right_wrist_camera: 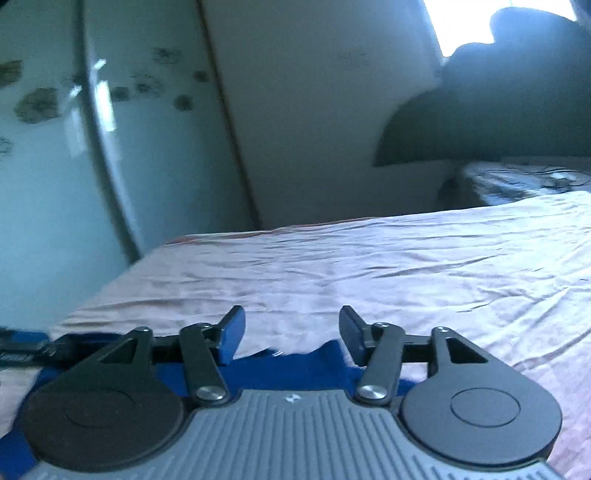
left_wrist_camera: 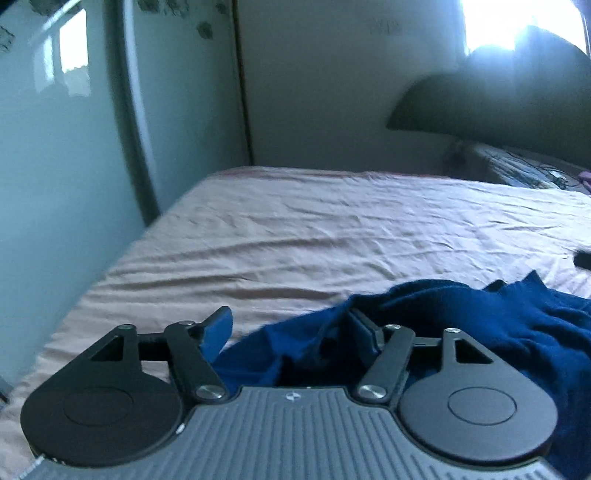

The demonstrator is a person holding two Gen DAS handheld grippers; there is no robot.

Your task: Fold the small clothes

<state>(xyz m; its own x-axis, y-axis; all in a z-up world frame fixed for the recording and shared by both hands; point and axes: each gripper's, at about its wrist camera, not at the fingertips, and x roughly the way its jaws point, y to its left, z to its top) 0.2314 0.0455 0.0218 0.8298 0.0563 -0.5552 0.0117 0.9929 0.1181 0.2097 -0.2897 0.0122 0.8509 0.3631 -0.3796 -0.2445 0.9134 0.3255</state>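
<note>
A dark blue garment (left_wrist_camera: 498, 325) lies rumpled on the pink bed sheet (left_wrist_camera: 295, 236). In the left wrist view my left gripper (left_wrist_camera: 290, 328) is open; the cloth bunches up between and under its fingers, with its right finger (left_wrist_camera: 364, 328) against a fold. In the right wrist view my right gripper (right_wrist_camera: 291, 332) is open just above the garment's near edge (right_wrist_camera: 295, 369), with nothing held. The other gripper's fingertip (left_wrist_camera: 583, 258) shows at the far right of the left wrist view.
The bed's left edge runs beside a glossy wardrobe (left_wrist_camera: 55, 166) with a curved door. A dark headboard (left_wrist_camera: 498, 103) and a bedside surface with small items (left_wrist_camera: 532, 170) are at the back right. A bright window (left_wrist_camera: 495, 22) glares above.
</note>
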